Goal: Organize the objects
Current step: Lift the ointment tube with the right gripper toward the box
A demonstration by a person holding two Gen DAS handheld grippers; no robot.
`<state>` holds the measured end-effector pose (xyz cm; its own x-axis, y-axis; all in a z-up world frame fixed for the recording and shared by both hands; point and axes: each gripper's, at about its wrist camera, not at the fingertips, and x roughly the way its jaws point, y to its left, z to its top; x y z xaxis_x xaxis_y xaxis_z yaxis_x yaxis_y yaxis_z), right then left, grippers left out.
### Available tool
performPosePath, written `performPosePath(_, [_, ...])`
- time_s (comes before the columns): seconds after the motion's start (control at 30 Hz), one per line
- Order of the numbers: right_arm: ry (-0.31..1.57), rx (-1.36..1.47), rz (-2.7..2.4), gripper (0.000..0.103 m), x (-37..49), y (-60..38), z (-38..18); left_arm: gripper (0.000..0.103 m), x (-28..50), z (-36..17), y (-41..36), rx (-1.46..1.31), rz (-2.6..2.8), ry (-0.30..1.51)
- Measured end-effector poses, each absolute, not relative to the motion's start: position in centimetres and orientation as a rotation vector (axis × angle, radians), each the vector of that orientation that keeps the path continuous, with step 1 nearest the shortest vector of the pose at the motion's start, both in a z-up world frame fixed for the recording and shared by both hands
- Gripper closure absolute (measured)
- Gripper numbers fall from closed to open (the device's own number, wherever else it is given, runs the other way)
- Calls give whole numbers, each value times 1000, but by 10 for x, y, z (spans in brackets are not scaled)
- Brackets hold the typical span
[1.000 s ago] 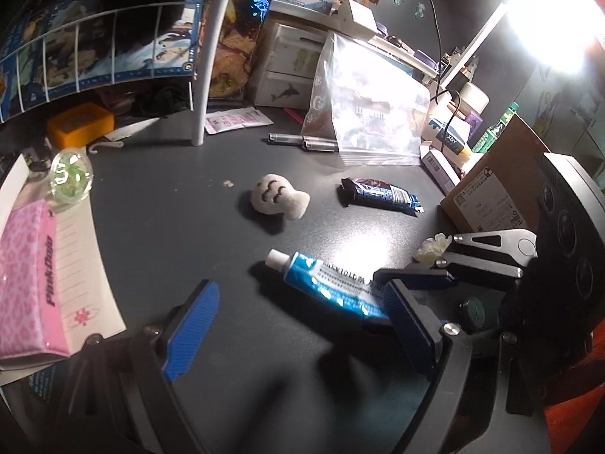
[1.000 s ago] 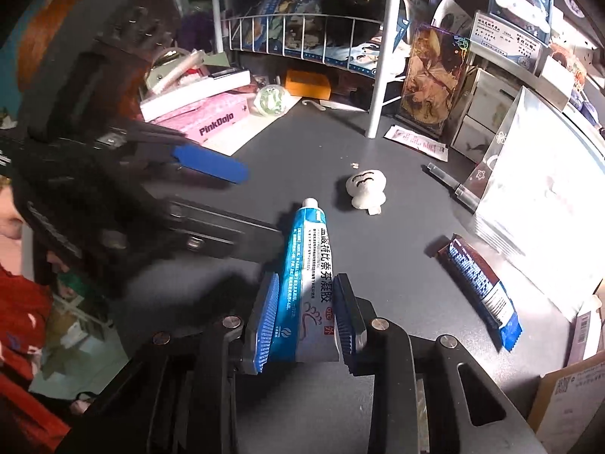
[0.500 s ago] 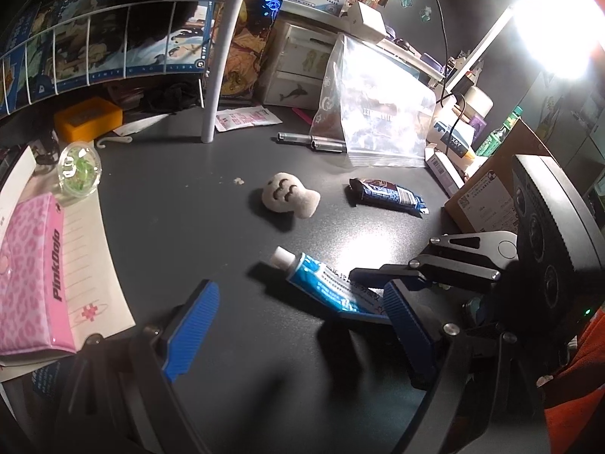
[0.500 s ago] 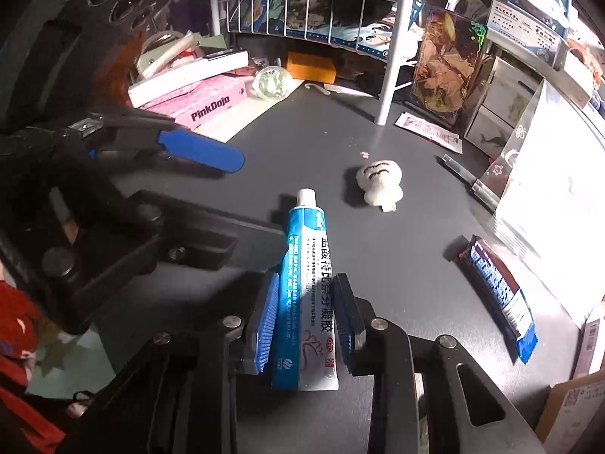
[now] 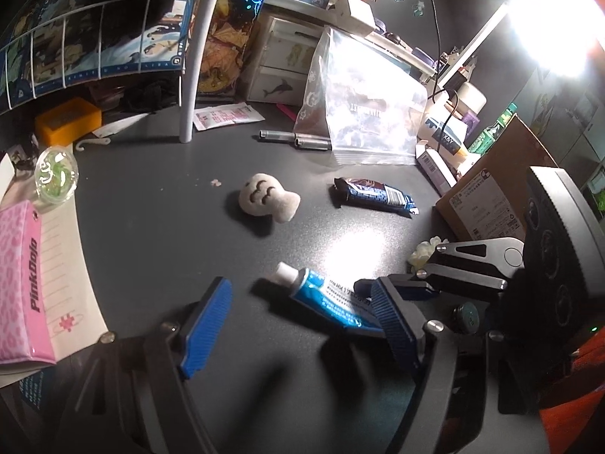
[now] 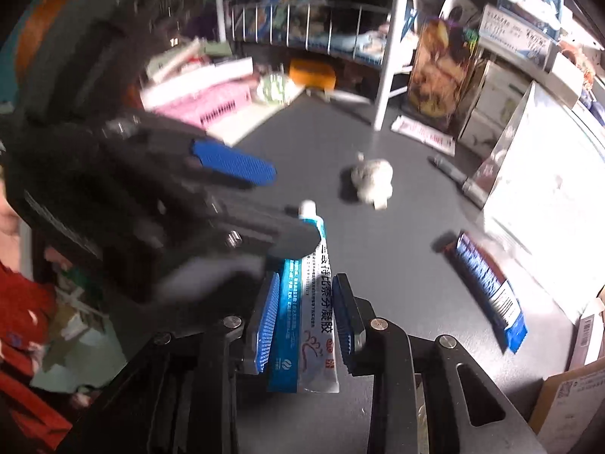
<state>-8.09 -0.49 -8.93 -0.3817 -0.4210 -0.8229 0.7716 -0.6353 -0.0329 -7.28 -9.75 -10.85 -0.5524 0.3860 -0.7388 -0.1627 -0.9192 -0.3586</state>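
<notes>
Your right hand-held gripper [image 6: 305,314] is clamped on the flat end of the blue-and-white ointment tube [image 6: 307,302], its blue ribbed pads pressing both sides; the white cap points away from you over the dark grey table [image 5: 151,227]. Your left hand-held gripper [image 5: 302,321] is spread wide with nothing between its blue pads, and its near finger [image 6: 234,166] crosses just in front of the tube's cap in the right wrist view.

Beyond the tube lies a small cream plush toy with a stitched face [image 5: 266,198], and to its right a dark blue snack bar wrapper [image 5: 372,196]. Behind those, two grey pens [image 5: 295,138] lie end to end beside a clear zip bag [image 5: 363,113] that leans upright. A brown cardboard box [image 5: 491,189] stands at the right edge. On the left sit a pink leopard-print pouch [image 5: 17,283], a round clear green-filled capsule [image 5: 56,174] and an orange box [image 5: 68,121], near the white shelf post [image 5: 193,75].
</notes>
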Motion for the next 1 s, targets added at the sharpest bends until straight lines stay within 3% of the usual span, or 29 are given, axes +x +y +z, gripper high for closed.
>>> performPosePath(0.17, [513, 1071, -2068, 71, -86, -4, -96, 29, -71, -111, -101, -1284, 2501, -368])
performPosePath(0.23, [515, 1066, -2074, 79, -88, -7, -96, 29, -71, -112, -103, -1282, 2501, -380])
performPosePath(0.43, [509, 1015, -2078, 79, -85, -9, -90, 29, -70, -111, -102, -1260, 2489, -402])
performPosePath(0.77, [453, 853, -2134, 79, -67, 7, -42, 68, -69, -71, -89, -1097, 2400, -474])
performPosePath(1.0, [414, 763, -2202, 79, -55, 33, 5, 72, -69, -13, -62, -988, 2414, -348])
